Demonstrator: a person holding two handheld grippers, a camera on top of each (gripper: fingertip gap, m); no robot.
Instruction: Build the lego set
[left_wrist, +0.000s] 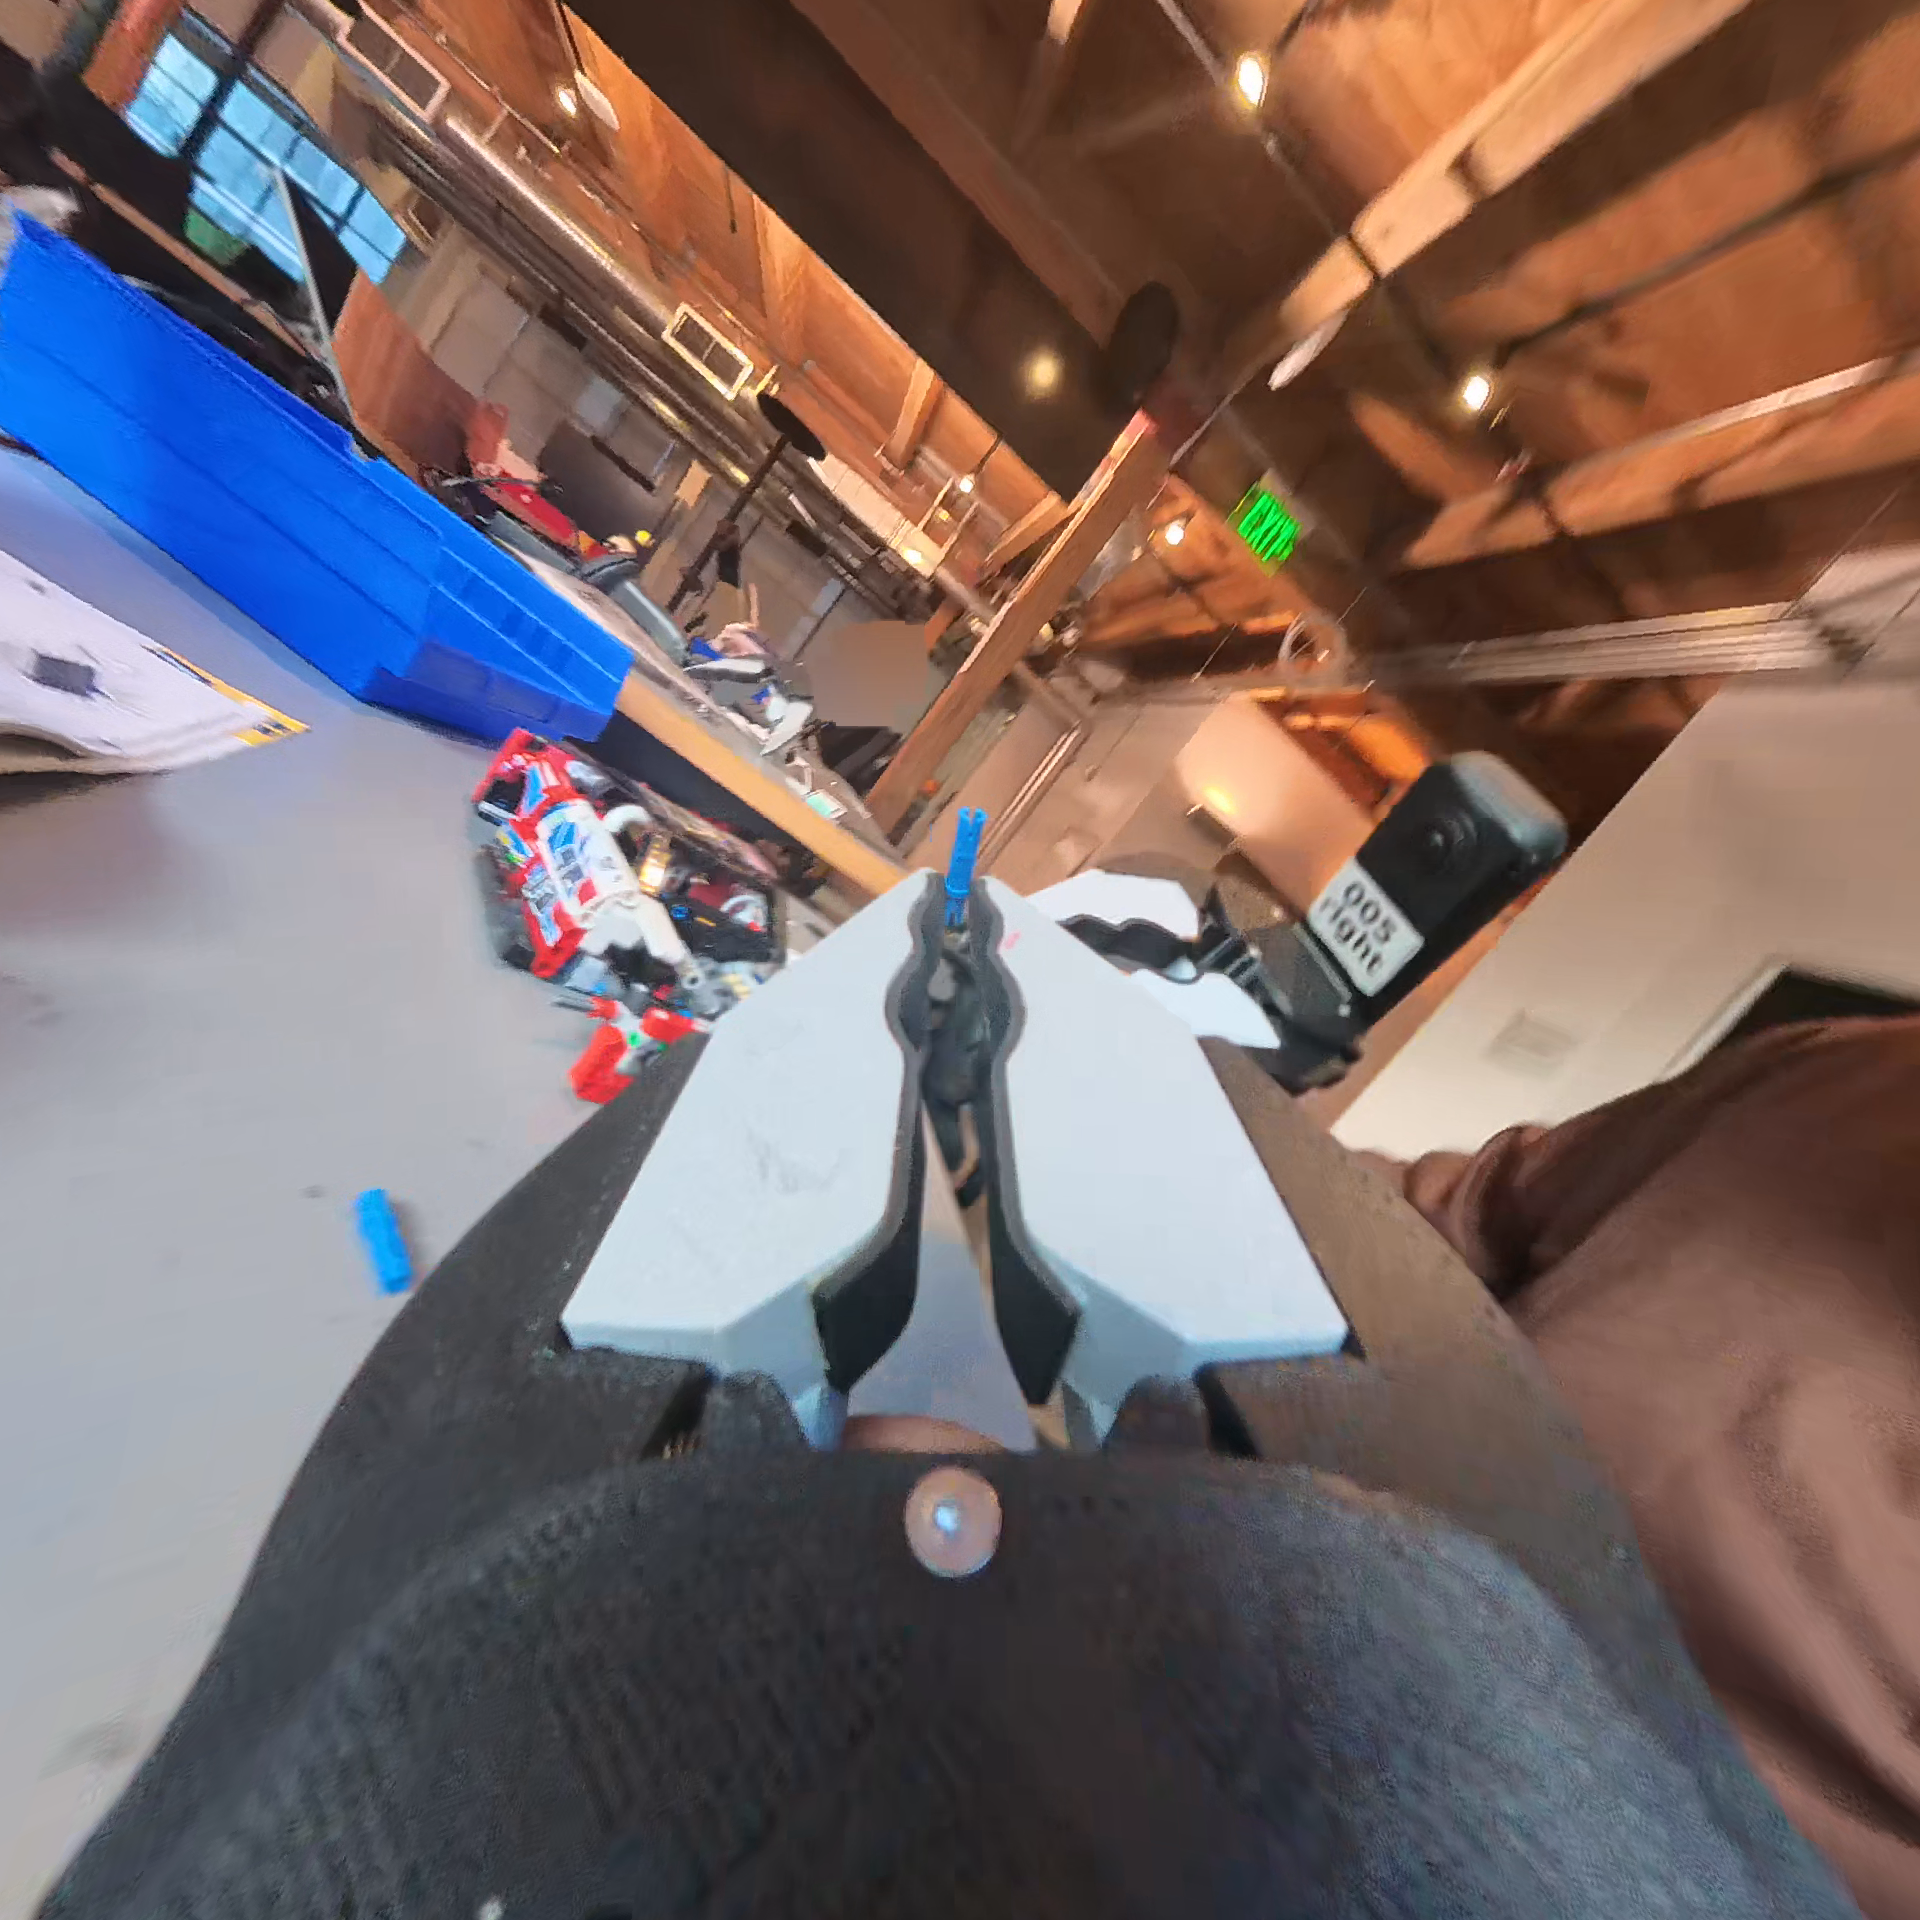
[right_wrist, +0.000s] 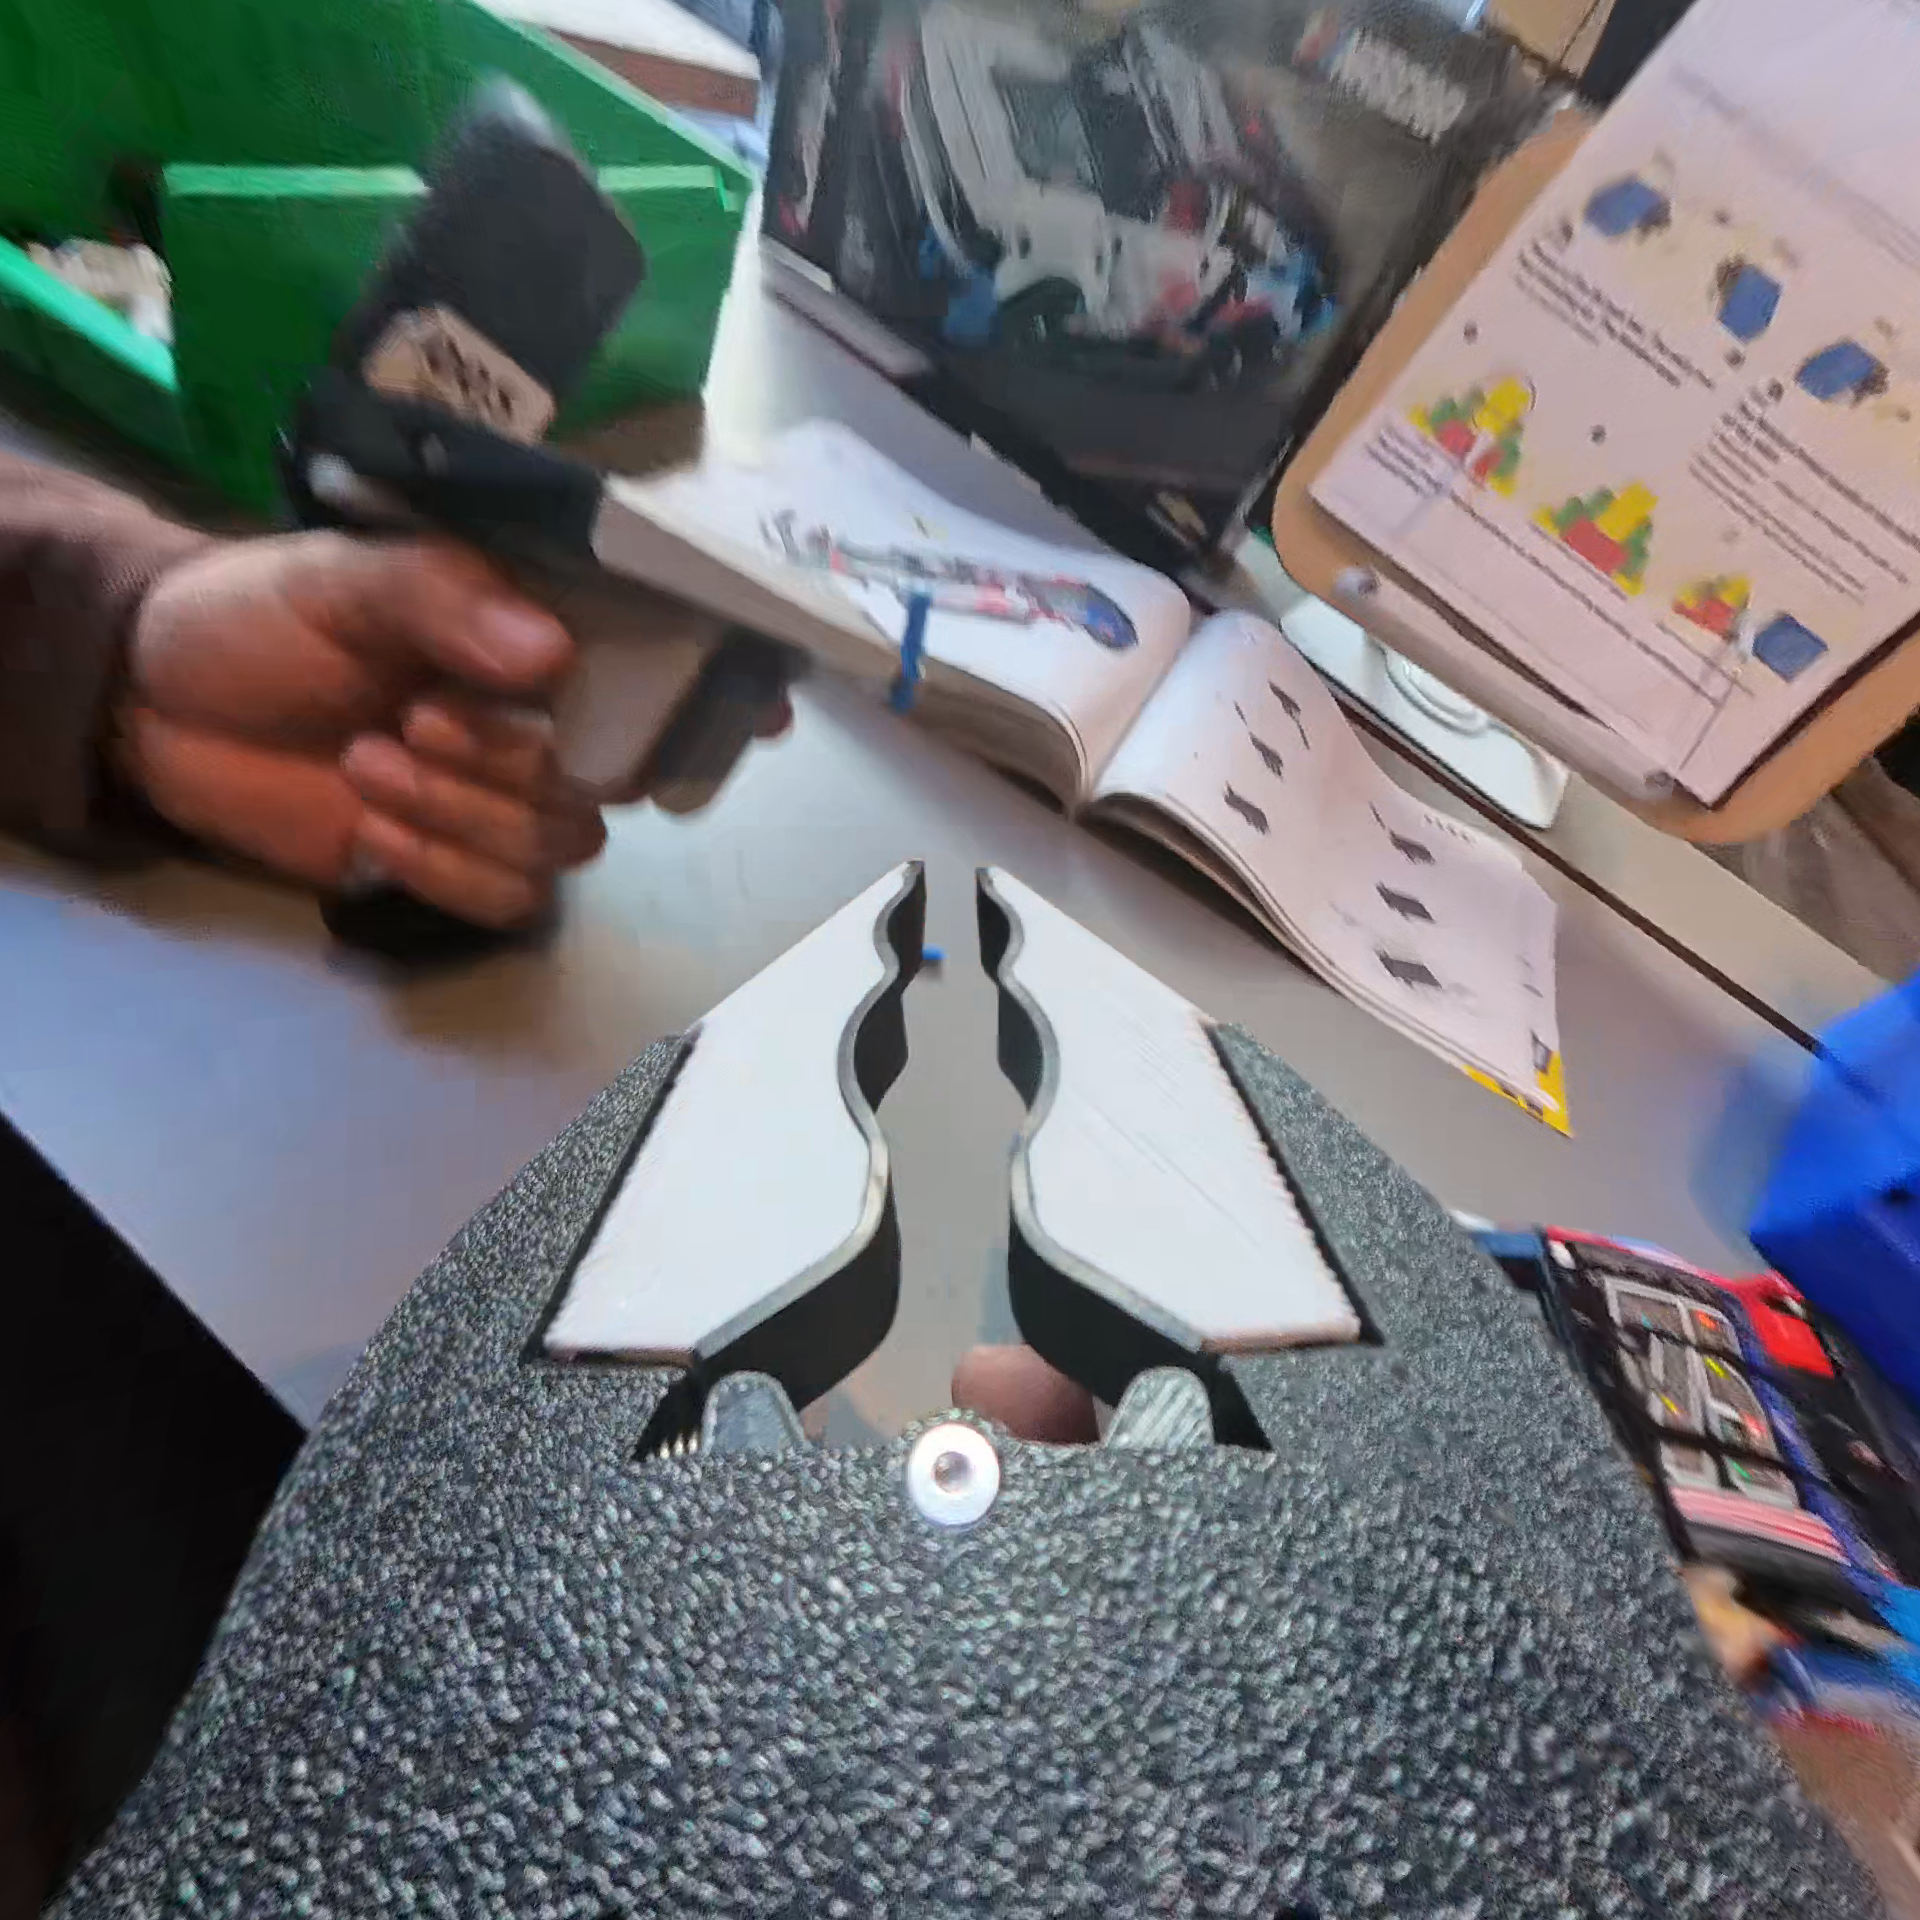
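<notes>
Your left gripper (left_wrist: 958, 914) is pinched tight on a thin blue pin (left_wrist: 962, 868), which sticks out past the white fingertips and points up and away from the table. In the right wrist view the same blue pin (right_wrist: 911, 652) shows at the tip of that left gripper (right_wrist: 831, 665), hanging in front of the open instruction book (right_wrist: 1226, 769), with your hand (right_wrist: 343, 717) wrapped around the handle and a brown sleeve (right_wrist: 52, 644) behind it.

Your right gripper (right_wrist: 950, 883) holds nothing; its jaws stand a narrow gap apart above the grey table (right_wrist: 623, 956). A tiny blue piece (right_wrist: 935, 951) shows through that gap, just beside the left fingertip; whether it touches the finger you cannot tell.

On the table in the left wrist view, a small blue brick (left_wrist: 382, 1240) lies alone, well apart from the heap of loose red, white and black lego parts (left_wrist: 623, 914) near the table's far edge. A blue bin (left_wrist: 260, 520) stands behind the heap. The right gripper (left_wrist: 1122, 925) shows to the right, with its black camera (left_wrist: 1444, 842) above it.

Around the book in the right wrist view stand a green bin (right_wrist: 260, 208), the dark lego box (right_wrist: 1091, 208), and a propped board with a printed sheet of coloured brick pictures (right_wrist: 1683, 364). A blue bin (right_wrist: 1860, 1195) and more parts (right_wrist: 1714, 1403) sit at the right edge, blurred.
</notes>
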